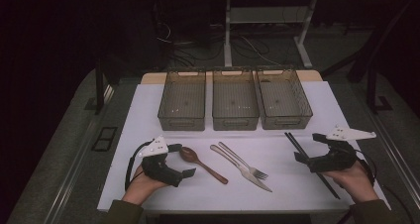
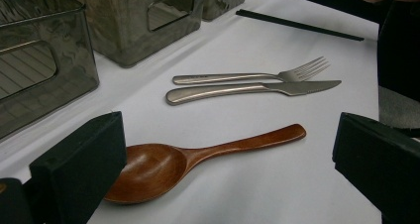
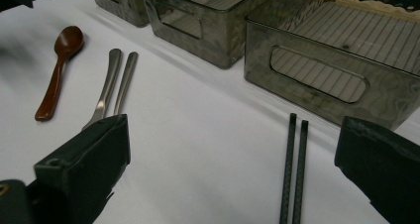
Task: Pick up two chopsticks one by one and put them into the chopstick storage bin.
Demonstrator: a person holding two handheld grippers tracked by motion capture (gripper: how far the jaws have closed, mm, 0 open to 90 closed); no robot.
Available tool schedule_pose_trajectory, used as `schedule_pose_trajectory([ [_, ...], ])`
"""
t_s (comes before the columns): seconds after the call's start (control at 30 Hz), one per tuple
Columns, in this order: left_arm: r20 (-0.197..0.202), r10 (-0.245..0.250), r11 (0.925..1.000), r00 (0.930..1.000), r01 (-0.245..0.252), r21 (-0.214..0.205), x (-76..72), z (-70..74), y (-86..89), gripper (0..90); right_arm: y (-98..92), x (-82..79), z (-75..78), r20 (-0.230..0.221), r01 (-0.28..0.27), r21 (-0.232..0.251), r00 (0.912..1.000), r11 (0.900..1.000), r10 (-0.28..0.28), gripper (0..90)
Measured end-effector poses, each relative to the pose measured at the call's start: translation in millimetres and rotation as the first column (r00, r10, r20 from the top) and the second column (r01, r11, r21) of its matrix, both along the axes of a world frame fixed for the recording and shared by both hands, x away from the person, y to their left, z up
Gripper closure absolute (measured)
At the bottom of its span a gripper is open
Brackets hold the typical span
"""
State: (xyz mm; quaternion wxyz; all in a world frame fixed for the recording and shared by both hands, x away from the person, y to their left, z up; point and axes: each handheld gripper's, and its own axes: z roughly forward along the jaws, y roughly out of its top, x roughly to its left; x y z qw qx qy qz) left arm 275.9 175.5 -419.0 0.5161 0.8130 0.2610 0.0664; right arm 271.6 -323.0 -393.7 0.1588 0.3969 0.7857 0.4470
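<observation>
**Operator:** Fingers first: both pairs stand wide and hold nothing. On my left gripper (image 1: 182, 160) the two black pads (image 2: 79, 169) are spread on either side of the wooden spoon (image 2: 198, 157), its bowl just beside the left pad; I cannot tell whether pad and bowl touch. On my right gripper (image 1: 308, 147) the pads (image 3: 84, 164) are equally far apart, with the black chopsticks (image 3: 294, 169) lying between them on the cloth.

**Observer:** And the setting, largest to smallest?

**Operator:** I see the table (image 1: 148, 78) under a white cloth (image 1: 148, 115). Along the cloth's far edge stand three smoky transparent bins (image 1: 235, 101) side by side, almost touching. Nearer the front edge lie the utensils. The chopsticks run as a close pair from the right bin's front wall toward the front right corner, passing under my right gripper. Mid-cloth, the knife (image 1: 240, 168) and fork (image 1: 245, 162) lie side by side, handles toward the bins, tips toward the front edge. The spoon lies left of them, bowl toward the left edge beside my left gripper, handle angled toward the front edge.

**Observer:** Hands?

**Operator:** My left hand (image 1: 143, 182) and right hand (image 1: 354, 177) grip the tools near the front corners.
</observation>
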Motion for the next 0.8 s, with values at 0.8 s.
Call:
schedule_pose_trajectory([
  [0.8, -0.003, 0.006, 0.9999, 1.0, -0.006, 0.008, -1.7, -0.4, 1.5, 0.0, -19.7, 12.6, -13.7, -0.109, 0.063, -0.125, 0.9911, 0.9901, -0.077, 1.9],
])
